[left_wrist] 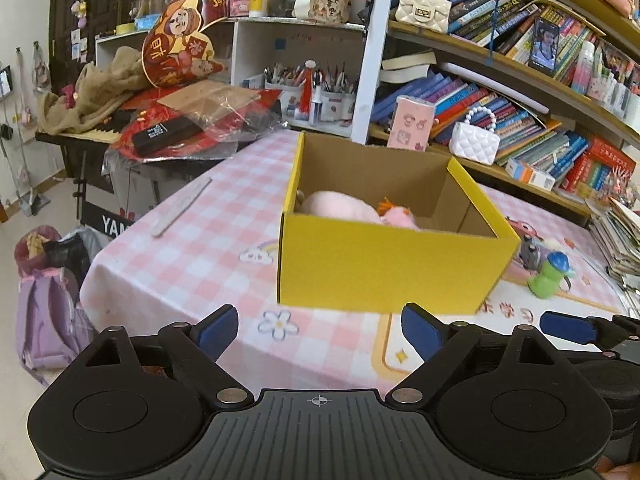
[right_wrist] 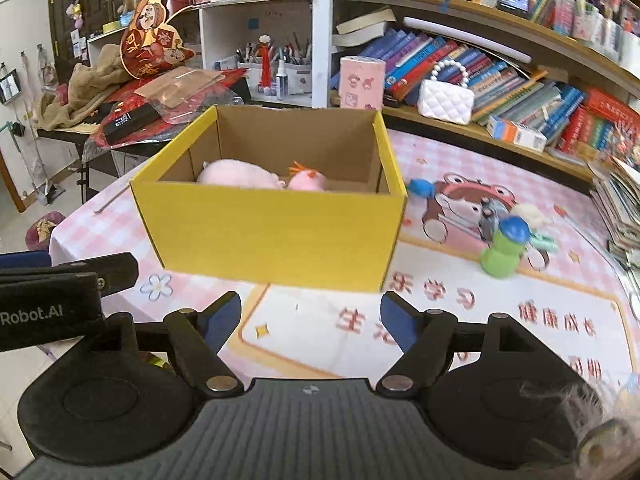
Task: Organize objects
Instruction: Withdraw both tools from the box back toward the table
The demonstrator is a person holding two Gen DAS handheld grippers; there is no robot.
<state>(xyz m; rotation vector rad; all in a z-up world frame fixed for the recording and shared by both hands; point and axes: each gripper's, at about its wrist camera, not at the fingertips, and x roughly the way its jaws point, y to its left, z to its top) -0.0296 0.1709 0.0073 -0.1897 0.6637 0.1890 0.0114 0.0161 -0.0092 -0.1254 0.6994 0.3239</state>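
A yellow cardboard box (left_wrist: 384,268) (right_wrist: 276,236) stands open on the pink checked tablecloth (left_wrist: 192,248). Inside it lie a pink plush toy (left_wrist: 340,206) (right_wrist: 236,174) and a smaller pink toy with an orange tuft (left_wrist: 398,214) (right_wrist: 306,178). To the right of the box stands a green figure with a blue cap (left_wrist: 548,276) (right_wrist: 506,246), beside a small grey toy (left_wrist: 530,254) (right_wrist: 486,220). My left gripper (left_wrist: 318,330) is open in front of the box with nothing between its fingers. My right gripper (right_wrist: 312,318) is open too, also short of the box. Its blue fingertip (left_wrist: 568,326) shows in the left wrist view.
Bookshelves (left_wrist: 520,120) packed with books and two small white handbags (left_wrist: 474,142) run along the back right. A cluttered side table with red packaging (left_wrist: 180,128) stands at the back left. A paper stack (right_wrist: 620,208) lies at the right edge. Bags (left_wrist: 44,292) sit on the floor left.
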